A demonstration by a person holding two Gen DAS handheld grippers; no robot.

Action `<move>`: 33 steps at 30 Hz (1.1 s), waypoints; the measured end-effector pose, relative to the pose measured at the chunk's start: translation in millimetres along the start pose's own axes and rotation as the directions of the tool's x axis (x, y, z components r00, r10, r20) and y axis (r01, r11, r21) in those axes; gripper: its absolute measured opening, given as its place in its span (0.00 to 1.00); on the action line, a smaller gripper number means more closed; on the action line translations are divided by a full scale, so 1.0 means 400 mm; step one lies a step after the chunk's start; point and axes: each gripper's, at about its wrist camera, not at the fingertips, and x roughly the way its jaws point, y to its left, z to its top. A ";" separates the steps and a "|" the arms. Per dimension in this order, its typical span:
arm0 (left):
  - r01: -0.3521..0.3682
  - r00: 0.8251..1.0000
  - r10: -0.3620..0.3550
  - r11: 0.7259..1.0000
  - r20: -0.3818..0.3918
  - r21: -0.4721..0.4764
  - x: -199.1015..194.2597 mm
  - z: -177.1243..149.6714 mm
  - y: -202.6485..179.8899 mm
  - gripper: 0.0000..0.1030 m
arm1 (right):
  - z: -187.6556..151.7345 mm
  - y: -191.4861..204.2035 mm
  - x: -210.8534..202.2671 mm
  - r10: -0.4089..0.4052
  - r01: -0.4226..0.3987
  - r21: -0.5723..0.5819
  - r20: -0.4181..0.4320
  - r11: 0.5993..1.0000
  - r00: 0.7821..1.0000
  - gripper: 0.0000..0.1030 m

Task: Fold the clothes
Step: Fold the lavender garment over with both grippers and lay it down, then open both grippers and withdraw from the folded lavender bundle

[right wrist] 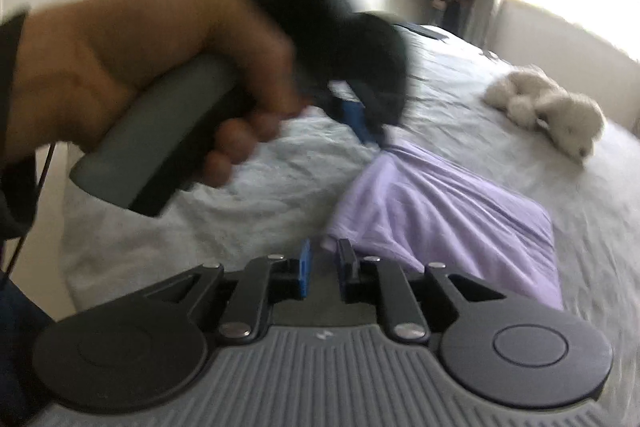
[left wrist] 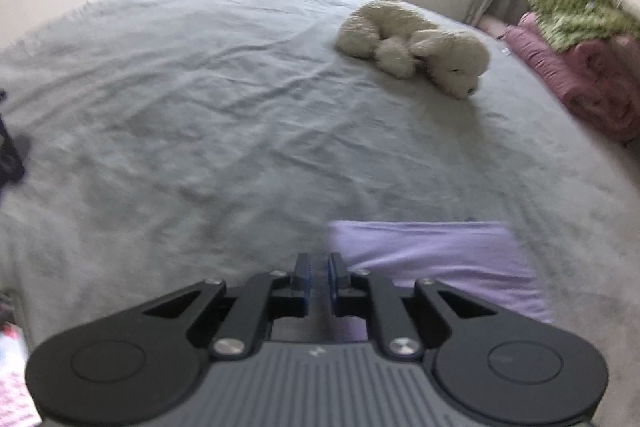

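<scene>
lilac garment (right wrist: 448, 211) lies on the grey bed (left wrist: 200, 107), one corner pinched in the left gripper (right wrist: 370, 125). right gripper (right wrist: 323, 267) beside it, jaws narrowly apart, empty. no writing readable.

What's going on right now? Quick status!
Left tool pinching a corner of the purple cloth, lifting it. Right tool slightly open at the near edge, not gripping. Plush toy well clear on the bed.
</scene>
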 end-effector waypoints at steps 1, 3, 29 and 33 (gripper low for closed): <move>-0.008 1.000 0.008 1.000 0.003 0.000 -0.004 0.001 0.006 0.10 | 0.000 -0.023 -0.018 -0.004 0.003 0.039 0.006 0.999 1.000 0.16; 0.007 1.000 -0.007 1.000 0.011 -0.016 -0.015 0.001 0.018 0.10 | -0.005 -0.065 -0.059 -0.009 0.007 0.119 0.014 0.993 1.000 0.16; 0.256 0.966 -0.243 0.945 -0.086 0.203 -0.132 -0.117 -0.063 0.21 | -0.087 -0.178 -0.169 0.022 -0.003 0.259 -0.072 0.966 0.997 0.21; 0.269 0.962 -0.251 0.940 -0.109 0.210 -0.121 -0.127 -0.080 0.27 | -0.075 -0.204 -0.155 -0.023 0.039 0.277 -0.062 0.960 0.998 0.21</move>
